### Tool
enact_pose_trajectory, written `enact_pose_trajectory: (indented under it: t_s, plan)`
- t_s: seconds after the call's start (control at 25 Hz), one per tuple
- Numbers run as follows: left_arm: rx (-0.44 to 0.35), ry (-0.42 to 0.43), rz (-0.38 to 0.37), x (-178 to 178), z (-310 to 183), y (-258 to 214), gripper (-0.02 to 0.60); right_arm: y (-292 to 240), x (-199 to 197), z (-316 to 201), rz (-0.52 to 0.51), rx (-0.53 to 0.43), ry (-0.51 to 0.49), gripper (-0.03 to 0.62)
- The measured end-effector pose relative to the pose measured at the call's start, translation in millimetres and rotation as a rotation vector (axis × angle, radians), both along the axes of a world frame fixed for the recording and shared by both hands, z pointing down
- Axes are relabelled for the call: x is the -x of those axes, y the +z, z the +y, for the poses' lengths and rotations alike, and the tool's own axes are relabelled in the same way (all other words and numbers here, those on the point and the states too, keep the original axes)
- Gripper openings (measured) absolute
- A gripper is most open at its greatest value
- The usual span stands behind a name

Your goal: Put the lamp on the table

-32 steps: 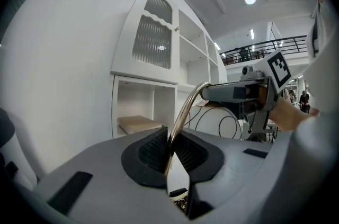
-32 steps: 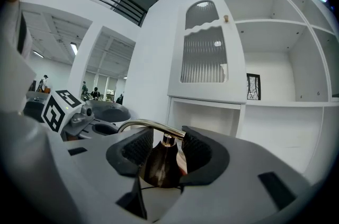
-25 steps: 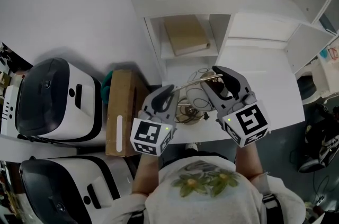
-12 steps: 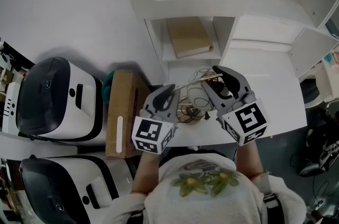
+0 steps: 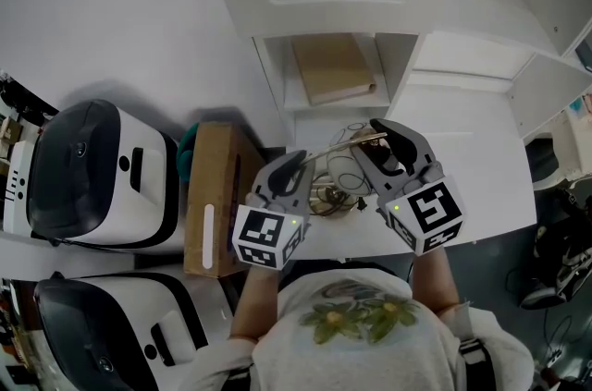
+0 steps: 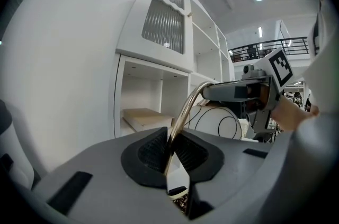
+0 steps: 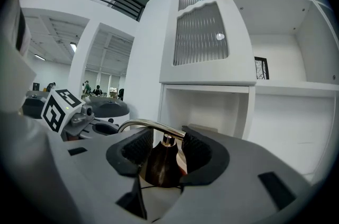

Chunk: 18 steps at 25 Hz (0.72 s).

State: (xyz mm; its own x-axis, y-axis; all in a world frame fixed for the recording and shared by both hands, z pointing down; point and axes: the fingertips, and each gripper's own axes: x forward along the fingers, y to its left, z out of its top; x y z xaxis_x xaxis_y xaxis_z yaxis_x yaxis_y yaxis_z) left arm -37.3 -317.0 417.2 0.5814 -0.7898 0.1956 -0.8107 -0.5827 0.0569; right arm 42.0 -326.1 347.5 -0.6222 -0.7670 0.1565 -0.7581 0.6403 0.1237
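Seen from above, a person holds a lamp between two handheld grippers, over the near edge of a white tabletop. Whether the lamp's foot rests on the tabletop cannot be told. The left gripper is closed tightly on the lamp's thin curved brass arm, which rises from between its jaws and bends over to the right. The right gripper stands just beside it, on the far end of the same arm. Its jaws are set wide and clamp a dark bell-shaped fitting that hangs under the arm's end, with a pad against each side of it. So the lamp spans the gap between the two grippers, held by both at once. Pale rounded parts of the lamp with thin wire loops show below the arm, between the grippers. Behind the tabletop stands a white shelf unit with a flat tan board lying in an open compartment. To the person's left are a brown cardboard box and two white machines with dark tops.
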Motion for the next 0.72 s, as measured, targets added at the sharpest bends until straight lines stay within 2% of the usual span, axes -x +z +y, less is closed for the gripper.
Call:
enact_pose_trajectory:
  t_s: [0.72]
  plan:
    - [0.05, 0.012, -0.008, 4.3, -26.7, 21.9, 0.057, 21.4, 5.4, -29.9, 0.008, 0.047, 0.002, 0.186]
